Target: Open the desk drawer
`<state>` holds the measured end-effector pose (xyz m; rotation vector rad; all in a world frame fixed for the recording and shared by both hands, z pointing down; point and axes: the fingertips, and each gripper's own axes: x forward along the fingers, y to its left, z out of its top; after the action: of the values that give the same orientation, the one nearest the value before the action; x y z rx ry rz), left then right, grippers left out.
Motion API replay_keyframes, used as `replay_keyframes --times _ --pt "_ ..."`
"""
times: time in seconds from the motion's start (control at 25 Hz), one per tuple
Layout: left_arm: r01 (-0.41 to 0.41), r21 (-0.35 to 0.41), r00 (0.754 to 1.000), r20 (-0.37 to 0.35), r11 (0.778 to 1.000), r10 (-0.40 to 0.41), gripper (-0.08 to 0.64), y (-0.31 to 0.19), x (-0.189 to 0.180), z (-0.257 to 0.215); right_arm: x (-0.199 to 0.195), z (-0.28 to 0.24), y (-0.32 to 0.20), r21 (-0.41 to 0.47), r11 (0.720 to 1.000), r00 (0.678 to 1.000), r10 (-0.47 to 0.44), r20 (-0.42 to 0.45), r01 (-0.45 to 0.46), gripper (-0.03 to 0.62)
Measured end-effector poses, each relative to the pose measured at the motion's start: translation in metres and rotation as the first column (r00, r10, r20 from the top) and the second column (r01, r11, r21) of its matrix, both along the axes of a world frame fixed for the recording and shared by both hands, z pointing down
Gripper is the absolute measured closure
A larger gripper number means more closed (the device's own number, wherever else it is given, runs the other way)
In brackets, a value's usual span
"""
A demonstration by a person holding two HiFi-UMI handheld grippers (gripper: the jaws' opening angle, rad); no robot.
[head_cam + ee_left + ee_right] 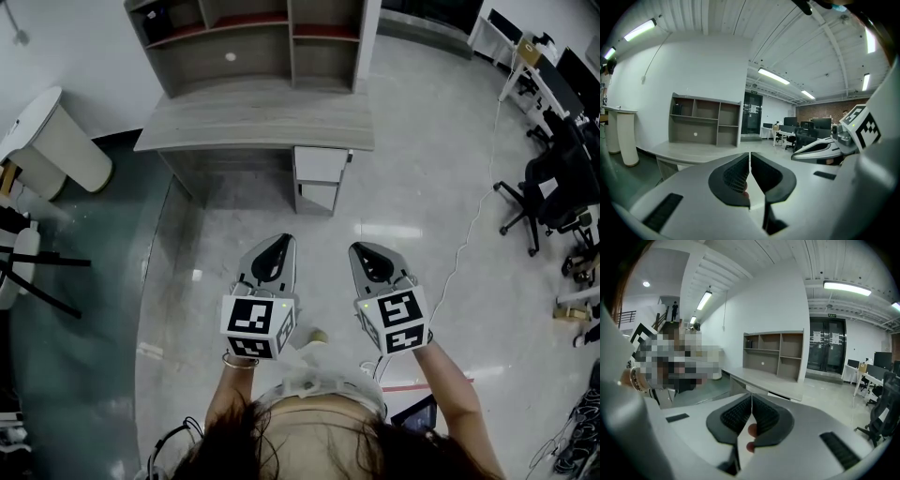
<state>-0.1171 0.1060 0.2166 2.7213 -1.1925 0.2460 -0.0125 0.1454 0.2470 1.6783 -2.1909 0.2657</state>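
Glossy pale floor (403, 216) runs from your feet to a grey desk (262, 122) at 12 o'clock in the head view, with an open shelf unit (253, 37) standing on its back edge. The drawer (321, 166) sits under the desk's right end, at about 12 to 1 o'clock from your hands and well apart from both of them.

Both tools are empty. The left gripper (277, 246) and the right gripper (364, 249) each have their fingers pressed together, with nothing between the pads.

Expect a stiff, boxy drawer that slides straight out on runners. It is probably light unless it is loaded, and it is likely to bind if you pull it off-centre. The front looks smooth and flat, so the pads will probably slip on its face. Spread the fingers first, then hook or pinch a lip at the middle of its top edge and pull level towards yourself.

No handle, groove or lock can be made out, because the front is seen steeply from above and is small. A second front shows just below it, and you cannot tell whether that one is a drawer or a door. In the left gripper view the tool's own body covers the drawer. The right gripper view shows only a thin pale strip under the desk edge.
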Motion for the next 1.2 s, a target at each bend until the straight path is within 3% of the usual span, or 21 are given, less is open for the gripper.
replay_keyframes --times 0.48,0.84,1.2 --pt "0.035 -0.027 0.999 0.010 0.999 -0.034 0.538 -0.030 0.002 0.015 0.012 0.008 -0.038 -0.005 1.000 1.000 -0.018 0.004 0.018 0.568" --pt "0.019 -0.053 1.000 0.010 0.998 -0.019 0.538 -0.092 0.011 0.023 0.024 0.008 -0.083 0.006 1.000 1.000 0.012 -0.009 -0.012 0.568" --pt "-0.028 -0.096 0.997 0.069 0.995 0.035 0.538 -0.149 0.030 0.050 0.050 0.023 -0.140 -0.013 0.998 0.998 0.063 0.015 -0.063 0.568"
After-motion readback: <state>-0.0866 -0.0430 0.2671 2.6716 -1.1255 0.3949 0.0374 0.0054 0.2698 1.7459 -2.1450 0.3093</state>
